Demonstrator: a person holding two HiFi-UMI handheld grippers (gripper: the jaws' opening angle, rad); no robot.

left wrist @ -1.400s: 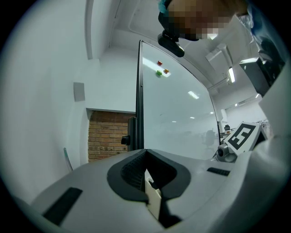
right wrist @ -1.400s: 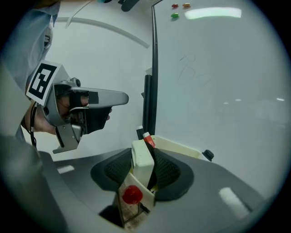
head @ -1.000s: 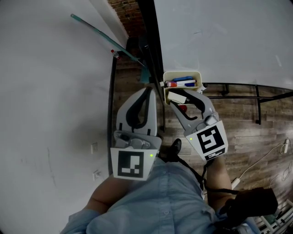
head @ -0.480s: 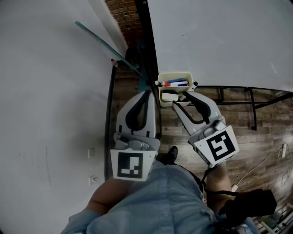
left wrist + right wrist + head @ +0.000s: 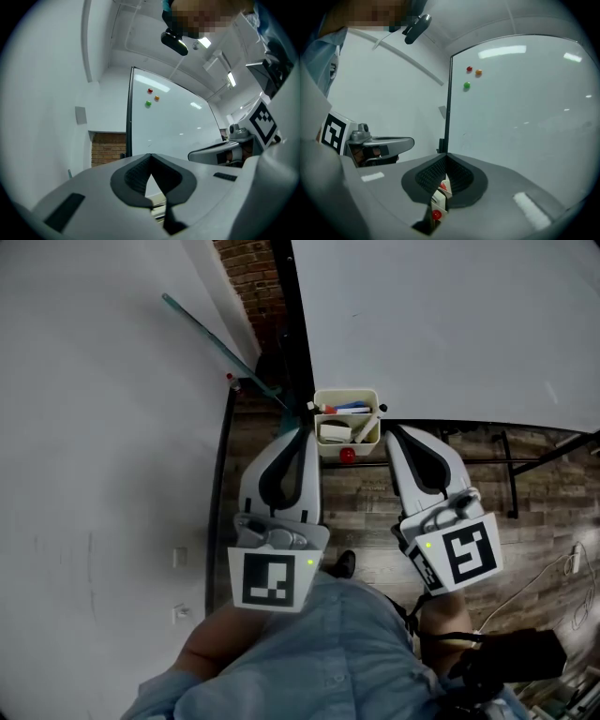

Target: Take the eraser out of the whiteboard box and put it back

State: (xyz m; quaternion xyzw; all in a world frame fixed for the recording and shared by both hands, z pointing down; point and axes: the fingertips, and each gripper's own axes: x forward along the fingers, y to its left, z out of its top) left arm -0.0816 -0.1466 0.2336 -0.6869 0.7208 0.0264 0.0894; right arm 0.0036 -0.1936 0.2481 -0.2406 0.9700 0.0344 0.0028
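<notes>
A cream whiteboard box (image 5: 347,397) hangs at the lower edge of the whiteboard (image 5: 450,324), with a red magnet (image 5: 348,455) on its front. Inside lie the white eraser (image 5: 335,432) and some markers (image 5: 354,409). My right gripper (image 5: 394,430) is shut and empty just right of the box, not touching it. In the right gripper view its jaws (image 5: 446,157) meet, and the box with the red magnet (image 5: 436,214) shows below them. My left gripper (image 5: 302,432) is shut and empty at the box's left; its tips (image 5: 150,157) are together.
A white wall (image 5: 103,427) fills the left, split from the whiteboard by a black frame post (image 5: 286,306) and a brick strip (image 5: 246,277). A teal rod (image 5: 211,338) leans there. Small coloured magnets (image 5: 150,96) sit on the board. Wooden floor (image 5: 525,512) and cables (image 5: 553,568) lie below.
The right gripper, open around the eraser at the box a second ago, has let go of it, shut, and drawn back to the right. The eraser stays in the box.
</notes>
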